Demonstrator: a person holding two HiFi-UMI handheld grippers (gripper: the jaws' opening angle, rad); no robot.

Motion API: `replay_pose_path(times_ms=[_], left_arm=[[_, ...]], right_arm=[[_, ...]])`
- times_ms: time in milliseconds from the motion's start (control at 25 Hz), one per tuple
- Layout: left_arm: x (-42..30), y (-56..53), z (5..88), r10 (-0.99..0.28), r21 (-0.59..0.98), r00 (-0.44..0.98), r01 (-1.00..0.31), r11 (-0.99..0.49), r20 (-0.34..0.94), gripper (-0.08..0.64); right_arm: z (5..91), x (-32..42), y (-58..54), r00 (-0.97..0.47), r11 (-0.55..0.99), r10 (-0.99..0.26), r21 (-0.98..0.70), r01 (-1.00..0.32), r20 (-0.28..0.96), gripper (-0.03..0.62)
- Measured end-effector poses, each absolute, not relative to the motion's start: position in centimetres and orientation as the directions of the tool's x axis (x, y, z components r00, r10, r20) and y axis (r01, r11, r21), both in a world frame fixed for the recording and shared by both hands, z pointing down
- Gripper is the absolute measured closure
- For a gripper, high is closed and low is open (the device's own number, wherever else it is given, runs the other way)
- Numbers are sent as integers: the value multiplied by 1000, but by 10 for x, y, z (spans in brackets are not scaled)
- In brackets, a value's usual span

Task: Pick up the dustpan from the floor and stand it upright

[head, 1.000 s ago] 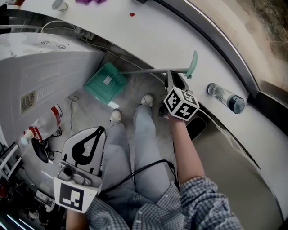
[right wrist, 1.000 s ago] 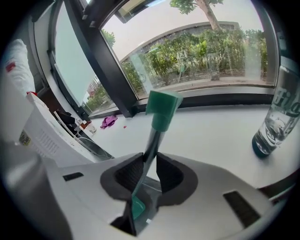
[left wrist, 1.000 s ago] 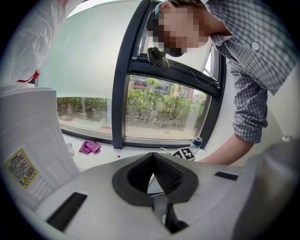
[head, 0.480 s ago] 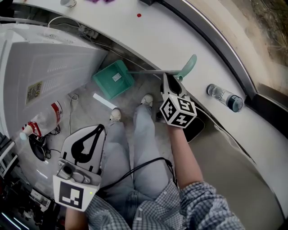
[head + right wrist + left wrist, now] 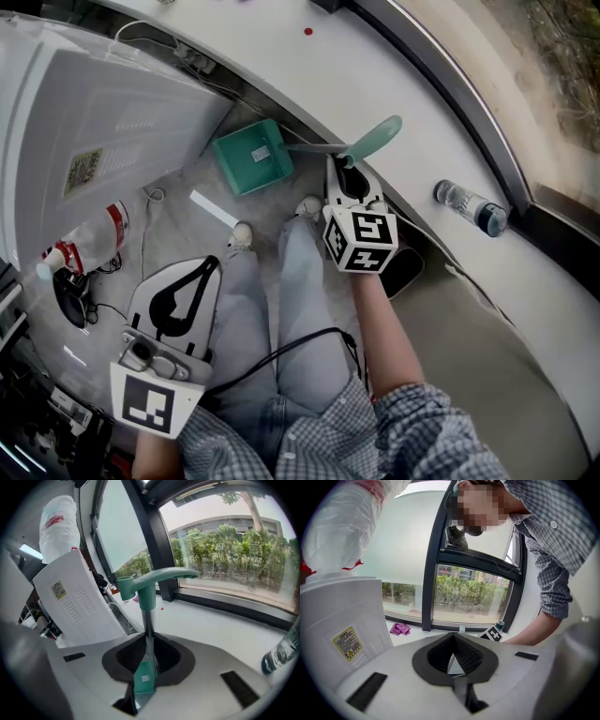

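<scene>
The right gripper (image 5: 149, 657) has dark ribbed pads, and they are closing on the thin, smooth metal pole of the dustpan (image 5: 253, 157), which runs between them. The curved teal plastic handle sits just past the jaws on one side. The boxy teal pan hangs at the pole's far end, to this gripper's left, and I cannot tell whether it clears the speckled floor (image 5: 169, 234). A clear bottle (image 5: 472, 208) lies to the right on the white ledge (image 5: 422, 112). The left gripper (image 5: 453, 662) is well apart, its jaws together on nothing.
</scene>
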State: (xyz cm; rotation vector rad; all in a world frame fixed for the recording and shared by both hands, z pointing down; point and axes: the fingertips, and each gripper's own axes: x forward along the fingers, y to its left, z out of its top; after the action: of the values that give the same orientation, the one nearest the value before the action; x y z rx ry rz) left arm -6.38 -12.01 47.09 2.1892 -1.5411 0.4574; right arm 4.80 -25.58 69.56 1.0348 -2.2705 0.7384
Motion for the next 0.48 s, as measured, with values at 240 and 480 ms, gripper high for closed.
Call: replay_pose_path(times_ms=[240,480], left_arm=[[-78,-105,469,-814,147,305,-952,-267,495,554],[-89,-89,466,-826,139,281,-960,-245,488,554]], right_arm=[[686,7,-239,-612,636,-460,-242,-733,644,535],[682,-14,-220,-638,672,-436,-242,-700,634,537]])
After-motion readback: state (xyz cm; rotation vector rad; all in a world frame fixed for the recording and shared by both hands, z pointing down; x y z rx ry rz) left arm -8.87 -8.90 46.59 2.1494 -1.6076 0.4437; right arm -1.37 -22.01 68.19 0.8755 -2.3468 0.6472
